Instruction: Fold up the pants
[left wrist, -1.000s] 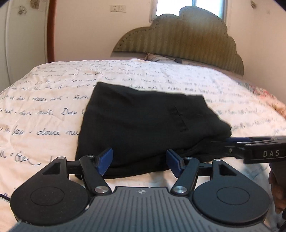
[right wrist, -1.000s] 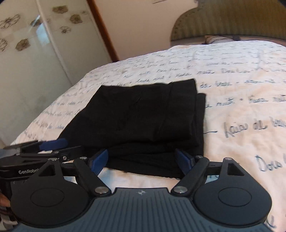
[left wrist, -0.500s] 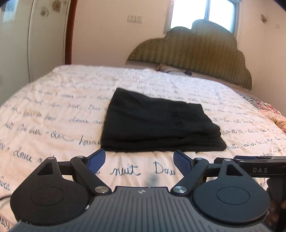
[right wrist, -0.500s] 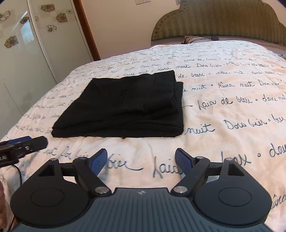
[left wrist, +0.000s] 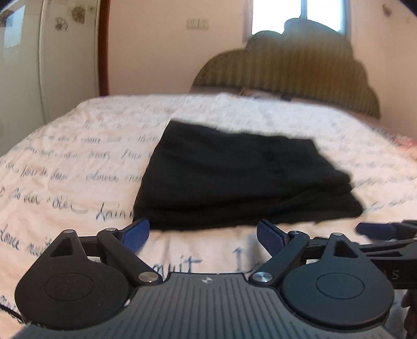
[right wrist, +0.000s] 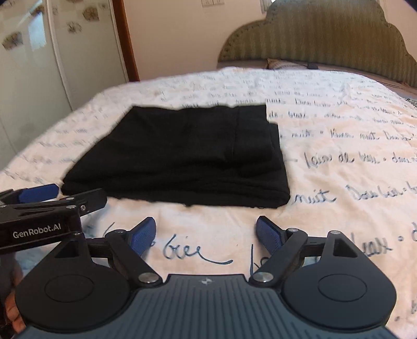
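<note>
The black pants lie folded in a flat rectangular stack on the bed; they also show in the right wrist view. My left gripper is open and empty, just short of the stack's near edge. My right gripper is open and empty, a little back from the stack's near edge. The right gripper shows from the side at the right edge of the left wrist view. The left gripper shows at the left of the right wrist view.
The bed has a white cover with dark handwriting print. A padded olive headboard stands at the far end with a pillow below it. A wardrobe with flower decals stands at the left. A window is above the headboard.
Both grippers let go of the pants' near edge and pulled back over the bedcover. Since half a second ago both views have come a little closer to the stack again.
</note>
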`<state>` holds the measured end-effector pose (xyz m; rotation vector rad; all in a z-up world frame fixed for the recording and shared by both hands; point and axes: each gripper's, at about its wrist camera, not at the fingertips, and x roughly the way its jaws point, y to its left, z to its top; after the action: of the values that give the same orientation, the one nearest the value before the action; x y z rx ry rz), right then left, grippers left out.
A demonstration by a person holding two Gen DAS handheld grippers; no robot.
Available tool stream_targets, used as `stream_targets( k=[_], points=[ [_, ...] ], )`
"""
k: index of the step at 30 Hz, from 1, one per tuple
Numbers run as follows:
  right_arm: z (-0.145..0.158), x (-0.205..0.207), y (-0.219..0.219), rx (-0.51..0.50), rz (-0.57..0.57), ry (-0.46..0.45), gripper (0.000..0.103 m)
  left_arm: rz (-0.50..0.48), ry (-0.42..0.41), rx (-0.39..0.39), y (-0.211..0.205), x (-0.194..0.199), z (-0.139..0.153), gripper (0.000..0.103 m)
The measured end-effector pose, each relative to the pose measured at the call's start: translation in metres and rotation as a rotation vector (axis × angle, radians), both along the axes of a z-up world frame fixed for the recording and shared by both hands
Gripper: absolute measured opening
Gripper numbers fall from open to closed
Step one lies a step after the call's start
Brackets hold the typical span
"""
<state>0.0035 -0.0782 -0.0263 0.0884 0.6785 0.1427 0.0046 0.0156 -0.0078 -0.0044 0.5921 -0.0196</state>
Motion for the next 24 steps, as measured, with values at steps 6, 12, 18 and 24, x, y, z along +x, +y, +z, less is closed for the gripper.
stream_targets(
  k=[6,12,18,24],
  points=[
    [-0.013,-0.007,-0.001,0.011,-0.004,-0.076,0.094,-0.007,0.034,-0.107,0.017,0.003,-0.009,0.097],
    [-0.014,-0.007,0.005,-0.021,-0.014,-0.074,0.095,-0.026,0.038,-0.004,0.011,0.002,-0.007,0.099],
    [-0.014,-0.004,0.008,-0.035,0.0,-0.059,0.098,-0.022,0.041,-0.024,0.019,0.001,-0.008,0.1],
    [-0.015,-0.005,0.007,-0.027,0.002,-0.063,0.098,-0.044,0.011,-0.007,0.024,-0.015,-0.011,0.101]
  ],
)
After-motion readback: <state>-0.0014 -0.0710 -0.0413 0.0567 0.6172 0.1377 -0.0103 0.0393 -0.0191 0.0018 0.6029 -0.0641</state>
